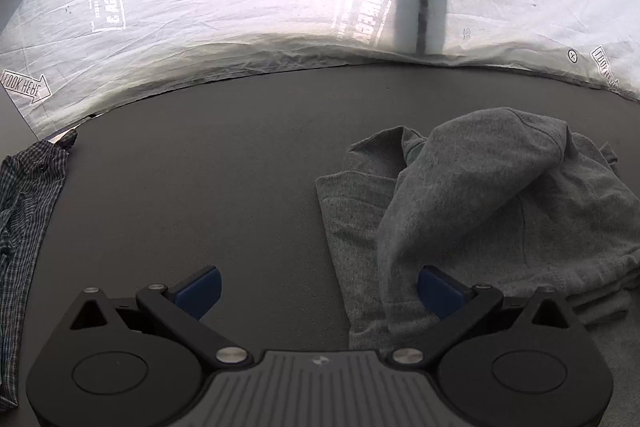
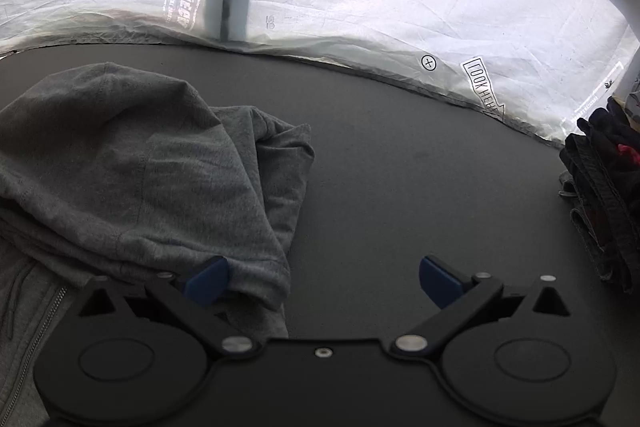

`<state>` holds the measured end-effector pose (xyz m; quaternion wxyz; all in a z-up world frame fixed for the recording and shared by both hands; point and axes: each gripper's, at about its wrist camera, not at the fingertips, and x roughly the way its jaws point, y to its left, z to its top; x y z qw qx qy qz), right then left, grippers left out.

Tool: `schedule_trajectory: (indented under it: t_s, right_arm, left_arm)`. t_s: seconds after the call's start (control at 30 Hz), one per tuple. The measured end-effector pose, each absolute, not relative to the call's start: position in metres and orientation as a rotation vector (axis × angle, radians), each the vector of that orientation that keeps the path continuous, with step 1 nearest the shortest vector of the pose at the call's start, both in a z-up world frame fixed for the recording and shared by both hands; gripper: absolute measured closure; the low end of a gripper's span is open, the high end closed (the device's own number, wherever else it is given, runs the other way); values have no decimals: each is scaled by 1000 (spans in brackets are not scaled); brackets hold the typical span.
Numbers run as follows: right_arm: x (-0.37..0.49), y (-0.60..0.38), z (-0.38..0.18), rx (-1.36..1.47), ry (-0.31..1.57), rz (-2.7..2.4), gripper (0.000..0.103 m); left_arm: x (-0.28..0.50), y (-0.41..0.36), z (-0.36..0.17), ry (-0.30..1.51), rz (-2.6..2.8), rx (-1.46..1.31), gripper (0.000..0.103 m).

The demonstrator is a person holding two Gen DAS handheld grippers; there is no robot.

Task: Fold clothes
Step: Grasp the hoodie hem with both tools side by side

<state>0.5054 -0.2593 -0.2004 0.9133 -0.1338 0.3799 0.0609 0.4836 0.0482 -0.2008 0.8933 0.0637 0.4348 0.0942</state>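
Grey cotton zip hoodie [image 1: 500, 195] lies bunched on the dark matte worktop [image 1: 208, 195], hood mounded on top, between the two grippers. Left gripper [image 1: 318, 287] fingers spread wide, right finger at the hoodie's edge; right gripper [image 2: 322, 277] fingers likewise spread, left finger against a sleeve cuff. Checked shirt [image 1: 24, 211] at far left; dark folded garments [image 2: 600, 195] far right.

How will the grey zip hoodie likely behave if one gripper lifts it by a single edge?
The grey hoodie lies in soft, slumped folds, so it will probably drape and unfold rather than hold its shape. Its knit looks thick and layered, so likely heavyish. The zipper may swing.
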Motion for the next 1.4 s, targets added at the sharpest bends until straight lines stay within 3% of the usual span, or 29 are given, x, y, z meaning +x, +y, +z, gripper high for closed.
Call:
schedule_trajectory:
  t_s: [0.1, 0.37, 1.0, 1.4]
  right_arm:
    - [505, -260, -210, -285, 821, 125, 0]
    - [488, -268, -197, -229, 802, 122, 0]
    - [382, -321, -222, 119, 1069, 89, 0]
    - [322, -336, -223, 312, 1086, 113, 0]
  left_arm:
    - [480, 44, -212, 907, 206, 174, 0]
    - [449, 59, -189, 843, 224, -36, 0]
    - [311, 63, -230, 1021, 208, -284, 0]
    - [262, 64, -229, 1068, 85, -381, 1]
